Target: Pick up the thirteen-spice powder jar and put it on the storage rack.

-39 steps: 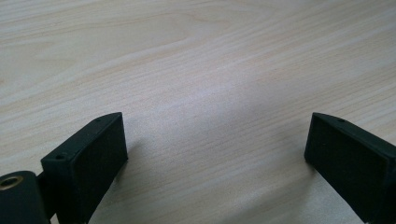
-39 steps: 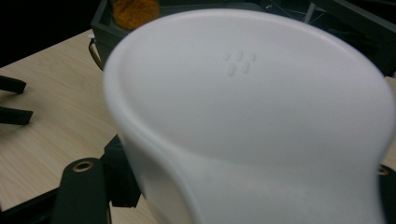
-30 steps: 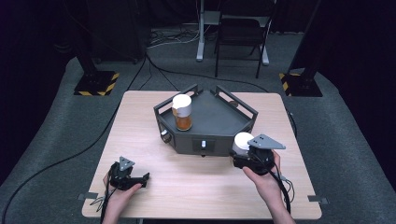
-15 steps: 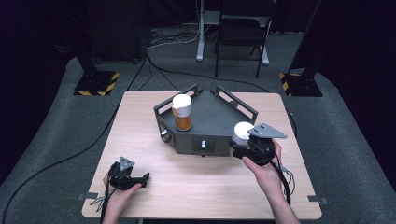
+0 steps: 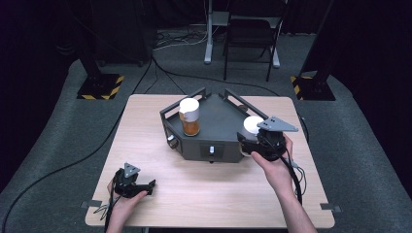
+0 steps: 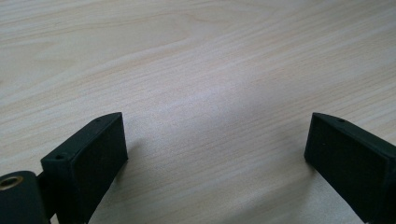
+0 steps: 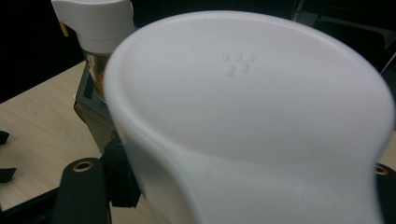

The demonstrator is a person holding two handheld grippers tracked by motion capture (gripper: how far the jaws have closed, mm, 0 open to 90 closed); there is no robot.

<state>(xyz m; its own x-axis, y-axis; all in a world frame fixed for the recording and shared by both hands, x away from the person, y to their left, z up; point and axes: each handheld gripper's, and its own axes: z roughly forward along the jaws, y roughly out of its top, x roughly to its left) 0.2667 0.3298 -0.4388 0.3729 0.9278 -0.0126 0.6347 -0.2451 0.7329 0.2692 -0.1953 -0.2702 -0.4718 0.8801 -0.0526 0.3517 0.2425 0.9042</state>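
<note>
a: white-capped bottle (image 5: 253,125) sits clamped in the right claw (image 5: 250,141), raised at the grey tray's (image 5: 221,121) front right corner.
b: could clip the rim and slip. left claw (image 5: 141,187) gapes on the tabletop (image 5: 204,182).

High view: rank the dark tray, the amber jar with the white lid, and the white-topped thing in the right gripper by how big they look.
1. Dark tray, plainly the largest.
2. Amber jar, standing in the tray.
3. White-topped thing in the right gripper; mostly its top shows, so its place below the jar is unsure.
</note>
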